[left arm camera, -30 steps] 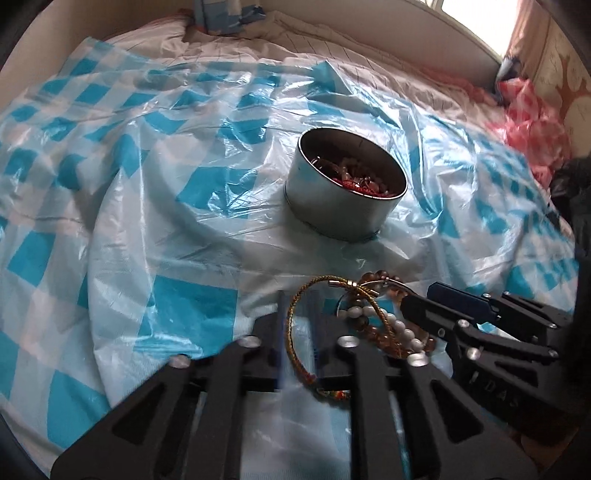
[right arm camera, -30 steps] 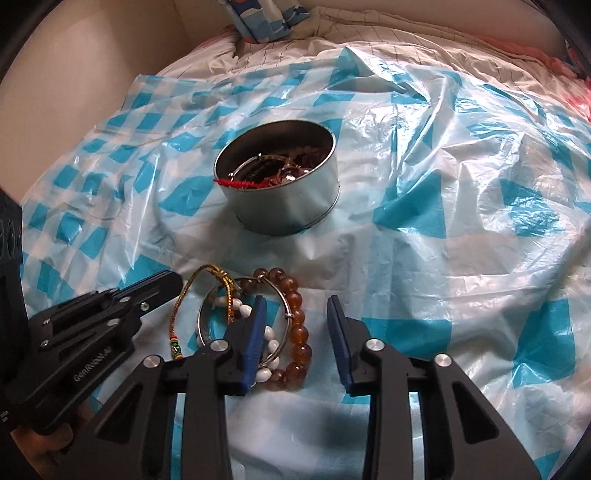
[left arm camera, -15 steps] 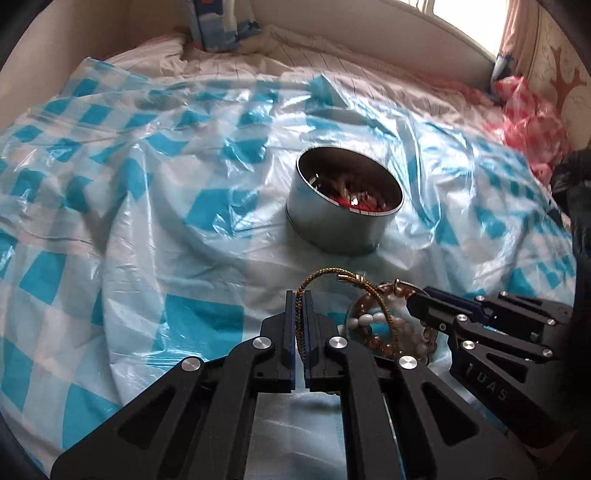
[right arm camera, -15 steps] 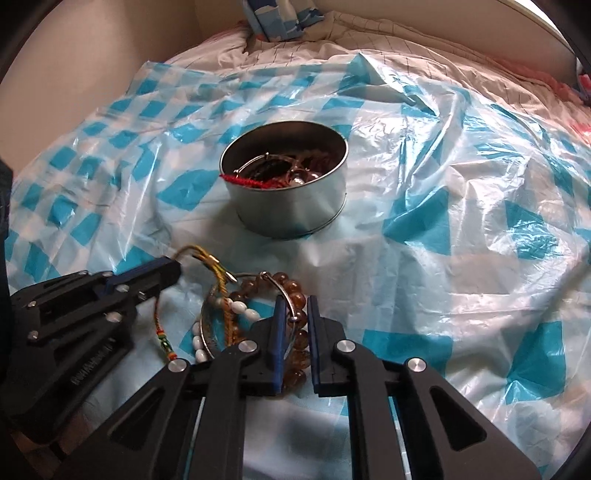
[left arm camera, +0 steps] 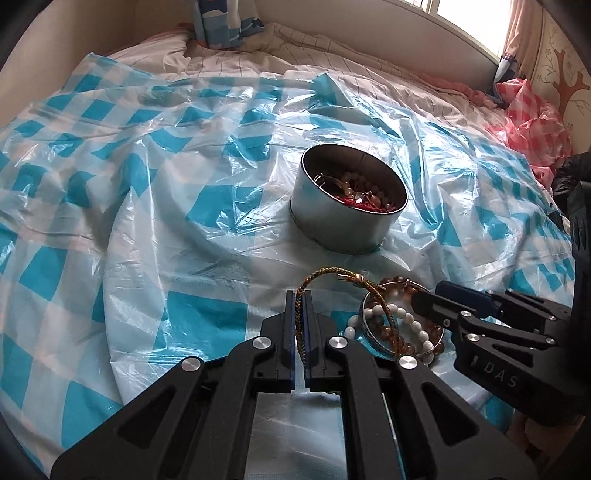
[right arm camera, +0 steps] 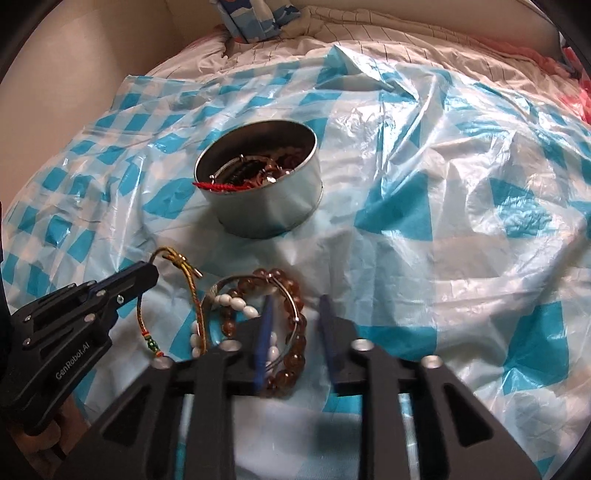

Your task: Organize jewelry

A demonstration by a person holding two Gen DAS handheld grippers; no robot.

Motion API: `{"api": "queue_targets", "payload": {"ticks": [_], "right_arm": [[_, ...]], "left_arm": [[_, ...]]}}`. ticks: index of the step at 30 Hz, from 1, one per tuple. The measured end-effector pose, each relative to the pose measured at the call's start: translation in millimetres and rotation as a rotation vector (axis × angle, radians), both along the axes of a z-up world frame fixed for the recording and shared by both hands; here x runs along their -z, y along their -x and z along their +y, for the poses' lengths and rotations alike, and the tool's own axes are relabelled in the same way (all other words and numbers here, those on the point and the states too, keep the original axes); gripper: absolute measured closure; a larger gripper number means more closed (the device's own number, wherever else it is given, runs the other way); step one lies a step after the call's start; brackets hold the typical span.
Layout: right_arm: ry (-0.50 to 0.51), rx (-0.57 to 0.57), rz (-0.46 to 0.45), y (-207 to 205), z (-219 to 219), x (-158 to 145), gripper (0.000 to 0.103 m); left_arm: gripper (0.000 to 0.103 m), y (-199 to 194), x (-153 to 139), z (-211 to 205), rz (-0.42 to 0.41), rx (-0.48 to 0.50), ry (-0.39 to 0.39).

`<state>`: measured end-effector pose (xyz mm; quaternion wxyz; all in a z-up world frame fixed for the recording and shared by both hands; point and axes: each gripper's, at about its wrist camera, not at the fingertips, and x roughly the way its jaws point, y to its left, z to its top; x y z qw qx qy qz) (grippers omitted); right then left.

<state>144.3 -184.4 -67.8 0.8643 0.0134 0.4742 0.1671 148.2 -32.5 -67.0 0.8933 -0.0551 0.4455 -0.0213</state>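
Note:
A round metal tin [left arm camera: 347,218] holding several bracelets sits on the blue-checked plastic sheet [left arm camera: 147,184]; it also shows in the right wrist view [right arm camera: 262,184]. My left gripper [left arm camera: 300,299] is shut on a gold braided cord bracelet [left arm camera: 332,275], lifting one side of it. Beside it lie an amber bead bracelet [right arm camera: 295,325], a white bead bracelet [right arm camera: 236,306] and a silver bangle [right arm camera: 221,284]. My right gripper [right arm camera: 295,314] is open, its fingers astride the amber beads and the bangle.
The plastic sheet covers a bed with a striped white quilt [left arm camera: 332,48]. A blue patterned pillow [left arm camera: 225,22] lies at the head. A red checked bag [left arm camera: 532,118] sits at the far right. A beige wall [right arm camera: 55,74] runs along the left.
My left gripper closed on the gold cord bracelet and has raised it a little. My right gripper closed over the amber beads and bangle, then opened again.

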Motion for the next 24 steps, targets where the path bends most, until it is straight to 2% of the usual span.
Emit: {"api": "queue_targets", "payload": {"ticks": [5,6,7,12,16,19,20,22,24], "right_arm": [[0.038,-0.02,-0.021,-6,10,2,0.071],[0.042,-0.025,-0.02,-6,11,3,0.076],[0.046,-0.03,-0.016,-6,11,3,0.091],[0.017,-0.022,-0.048,2,5,-6,0.091],[-0.099,0.009,-0.036,4,-11,-12,0.091],[-0.241,0.045,0.018,-1,-28,-10,0.091],[-0.246,0.057,0.025,-2,-31,-9,0.091],[-0.186,0.068,0.006,-1,-30,-12,0.091],[-0.067,0.049,-0.037,3,-19,-16,0.091]], "left_arm": [[0.1,0,1,0,0.005,0.003,-0.001],[0.1,0,1,0,0.006,0.003,-0.001],[0.1,0,1,0,0.006,0.002,-0.002],[0.1,-1,1,0,0.007,0.002,-0.001],[0.1,-1,2,0,0.007,0.003,0.002],[0.1,-1,1,0,0.007,0.003,0.001],[0.1,-1,1,0,0.008,0.002,0.002],[0.1,-1,1,0,0.006,0.002,0.002],[0.1,-1,1,1,0.007,0.002,0.002]]}}
